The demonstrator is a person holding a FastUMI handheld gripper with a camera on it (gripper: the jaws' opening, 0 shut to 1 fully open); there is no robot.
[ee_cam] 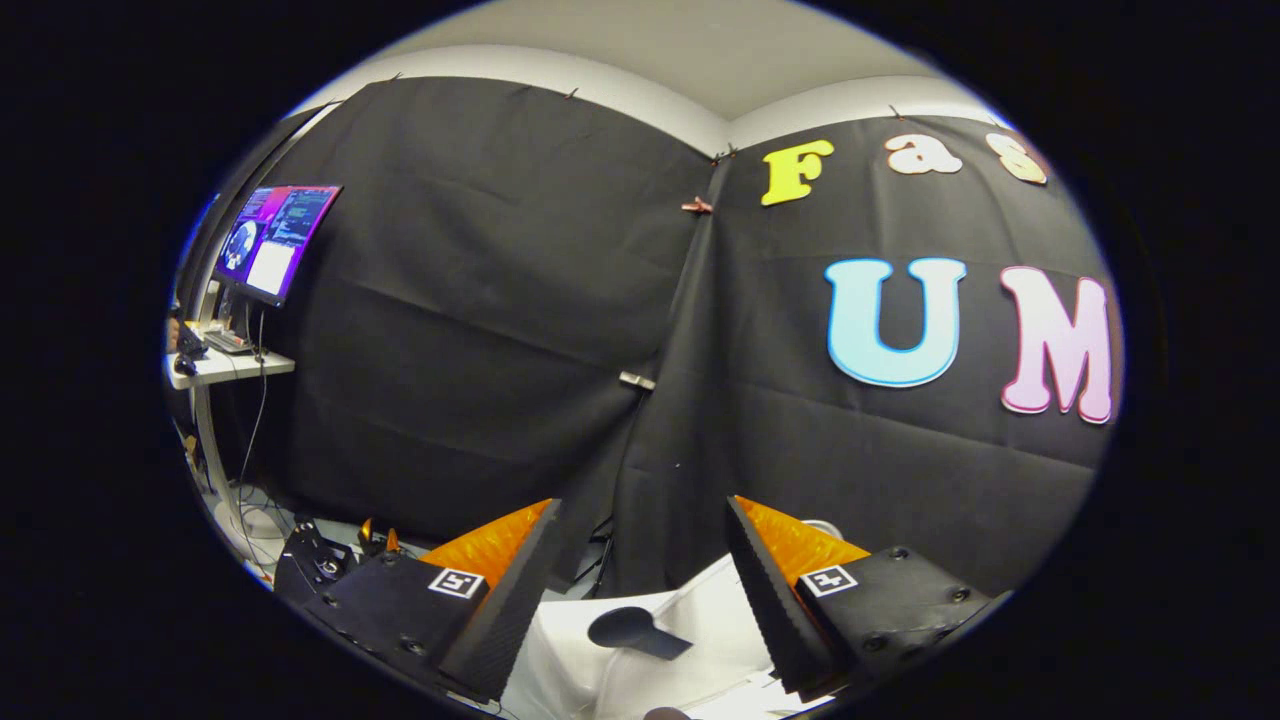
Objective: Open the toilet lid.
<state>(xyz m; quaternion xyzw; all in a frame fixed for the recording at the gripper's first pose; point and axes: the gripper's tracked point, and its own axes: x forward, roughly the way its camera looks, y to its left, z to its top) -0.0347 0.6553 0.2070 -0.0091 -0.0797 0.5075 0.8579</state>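
Gripper [640, 600] agape before black cloth wall [480, 330]

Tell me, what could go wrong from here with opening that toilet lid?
The gripper is open and points at the black cloth wall, with the white toilet low between the fingers, so a reach could miss the lid's edge. Cables hang from the desk beside it; a wide swing might snag them.

A recording booth in a lab: black cloth walls [480, 330], monitor [277, 240] on a desk [232, 368].
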